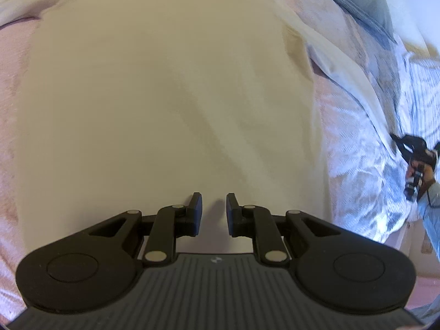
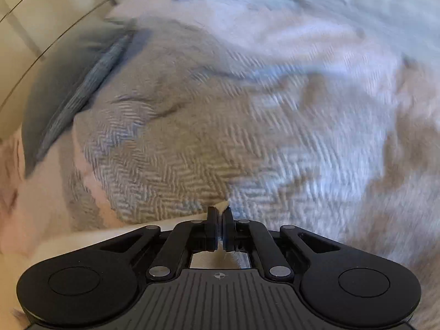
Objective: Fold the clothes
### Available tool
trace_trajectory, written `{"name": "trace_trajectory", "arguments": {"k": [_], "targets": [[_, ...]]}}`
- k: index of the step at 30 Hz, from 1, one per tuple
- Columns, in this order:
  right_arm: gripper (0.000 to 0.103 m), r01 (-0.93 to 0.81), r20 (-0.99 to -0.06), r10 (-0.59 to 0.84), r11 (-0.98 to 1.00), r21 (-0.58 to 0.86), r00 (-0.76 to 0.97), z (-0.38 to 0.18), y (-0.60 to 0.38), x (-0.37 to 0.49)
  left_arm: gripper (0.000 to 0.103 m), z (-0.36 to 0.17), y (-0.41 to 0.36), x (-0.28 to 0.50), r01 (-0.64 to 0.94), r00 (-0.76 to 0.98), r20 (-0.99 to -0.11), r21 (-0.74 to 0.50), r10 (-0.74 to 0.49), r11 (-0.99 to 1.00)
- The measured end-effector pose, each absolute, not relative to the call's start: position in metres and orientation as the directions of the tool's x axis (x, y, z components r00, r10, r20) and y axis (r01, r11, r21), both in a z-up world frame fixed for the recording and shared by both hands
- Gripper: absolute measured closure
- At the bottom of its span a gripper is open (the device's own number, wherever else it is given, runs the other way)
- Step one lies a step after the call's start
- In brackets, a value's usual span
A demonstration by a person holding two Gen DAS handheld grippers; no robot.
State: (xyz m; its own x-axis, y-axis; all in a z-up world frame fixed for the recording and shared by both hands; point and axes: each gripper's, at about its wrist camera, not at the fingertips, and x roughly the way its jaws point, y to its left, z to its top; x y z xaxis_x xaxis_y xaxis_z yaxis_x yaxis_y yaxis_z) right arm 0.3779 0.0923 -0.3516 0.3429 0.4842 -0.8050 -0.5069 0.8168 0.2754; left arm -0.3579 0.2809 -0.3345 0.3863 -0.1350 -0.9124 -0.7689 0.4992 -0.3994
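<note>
Two fisheye views, taken in turn. Left wrist view: the left gripper [image 1: 214, 210] hovers low over a cream garment [image 1: 170, 104], its two fingers spread with a clear gap between the pads; nothing sits between them, and whether the pad tips touch the cloth cannot be told. The cream garment lies spread mostly flat across the middle of the frame on a pink blanket [image 1: 13, 96], which shows along the left edge and again past the garment's right side. Soft creases run diagonally across the cloth ahead of the fingers. One strip of the garment trails off toward the right, over a herringbone throw [image 1: 354, 148] in white and grey. At the far right edge the right gripper [image 1: 396, 139] appears small, held by a person's hand [image 1: 425, 170] with a pale blue sleeve [image 1: 434, 211] below it, at the end of that strip. A grey pillow [image 1: 360, 2] lies at the upper right. Right wrist view: the right gripper [image 2: 219, 214] has its fingers pressed together, pinching a small peak of the cream garment [image 2: 222, 206] that pokes out beyond the pads; more cream cloth shows below and to the left of the linkage. The herringbone throw [image 2: 206, 151] fills most of the frame, partly motion-blurred. The grey pillow [image 2: 63, 88] sits at left, with the pink blanket [image 2: 11, 187] at the lower left edge.
</note>
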Motion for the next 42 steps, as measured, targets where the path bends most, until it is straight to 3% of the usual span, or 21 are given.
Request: {"name": "trace_trajectory", "arguments": {"k": [7, 9, 12, 16, 19, 22, 26, 29, 33, 35, 37, 38, 40, 42], "targets": [[0.099, -0.355, -0.803, 0.323, 0.923, 0.151, 0.501, -0.356, 0.094, 0.368, 0.09, -0.327, 0.29, -0.394, -0.82, 0.406, -0.913, -0.379, -0.033, 0.428], [0.066, -0.293, -0.802, 0.262, 0.949, 0.115, 0.537, -0.347, 0.098, 0.365, 0.087, -0.32, 0.296, -0.413, -0.845, 0.41, -0.911, -0.366, 0.033, 0.391], [0.051, -0.182, -0.772, 0.186, 0.979, 0.093, 0.608, -0.322, 0.097, 0.354, 0.083, -0.308, 0.315, -0.451, -0.899, 0.383, -0.908, -0.325, 0.167, 0.294], [0.05, -0.226, -0.798, 0.303, 0.95, 0.213, 0.522, -0.301, 0.104, 0.321, 0.079, -0.299, 0.348, -0.509, -0.956, 0.292, -0.892, -0.264, 0.346, 0.126], [0.05, -0.323, -0.819, 0.359, 0.919, 0.226, 0.448, -0.296, 0.122, 0.276, 0.079, -0.294, 0.375, -0.558, -0.983, 0.156, -0.867, -0.182, 0.472, -0.01], [0.05, -0.378, -0.85, 0.389, 0.892, 0.249, 0.356, -0.301, 0.141, 0.226, 0.077, -0.29, 0.399, -0.597, -0.998, -0.011, -0.835, -0.026, 0.55, -0.06], [0.05, -0.375, -0.874, 0.418, 0.873, 0.311, 0.248, -0.313, 0.157, 0.16, 0.068, -0.293, 0.421, -0.627, -0.932, -0.218, -0.727, 0.353, 0.652, 0.081], [0.051, -0.36, -0.889, 0.408, 0.877, 0.318, 0.209, -0.32, 0.167, 0.123, 0.062, -0.303, 0.428, -0.638, -0.753, -0.294, -0.594, 0.627, 0.749, 0.201], [0.05, -0.333, -0.905, 0.393, 0.885, 0.325, 0.161, -0.329, 0.181, 0.076, 0.056, -0.332, 0.424, -0.644, -0.476, -0.23, -0.512, 0.801, 0.828, 0.363], [0.05, -0.309, -0.911, 0.383, 0.894, 0.324, 0.152, -0.33, 0.188, 0.061, 0.056, -0.353, 0.43, -0.651, -0.363, -0.219, -0.517, 0.83, 0.828, 0.422], [0.05, -0.304, -0.913, 0.377, 0.898, 0.319, 0.154, -0.329, 0.192, 0.051, 0.078, -0.362, 0.436, -0.66, -0.305, -0.21, -0.548, 0.824, 0.81, 0.478], [0.05, -0.303, -0.914, 0.375, 0.899, 0.317, 0.156, -0.328, 0.193, 0.047, 0.097, -0.362, 0.438, -0.664, -0.297, -0.202, -0.576, 0.807, 0.792, 0.511], [0.051, -0.302, -0.915, 0.37, 0.901, 0.311, 0.161, -0.327, 0.197, 0.038, 0.099, -0.336, 0.444, -0.672, -0.423, -0.149, -0.685, 0.696, 0.713, 0.581], [0.05, -0.302, -0.917, 0.363, 0.904, 0.303, 0.167, -0.326, 0.2, 0.031, 0.099, -0.291, 0.453, -0.683, -0.606, -0.034, -0.787, 0.507, 0.616, 0.613]]}}
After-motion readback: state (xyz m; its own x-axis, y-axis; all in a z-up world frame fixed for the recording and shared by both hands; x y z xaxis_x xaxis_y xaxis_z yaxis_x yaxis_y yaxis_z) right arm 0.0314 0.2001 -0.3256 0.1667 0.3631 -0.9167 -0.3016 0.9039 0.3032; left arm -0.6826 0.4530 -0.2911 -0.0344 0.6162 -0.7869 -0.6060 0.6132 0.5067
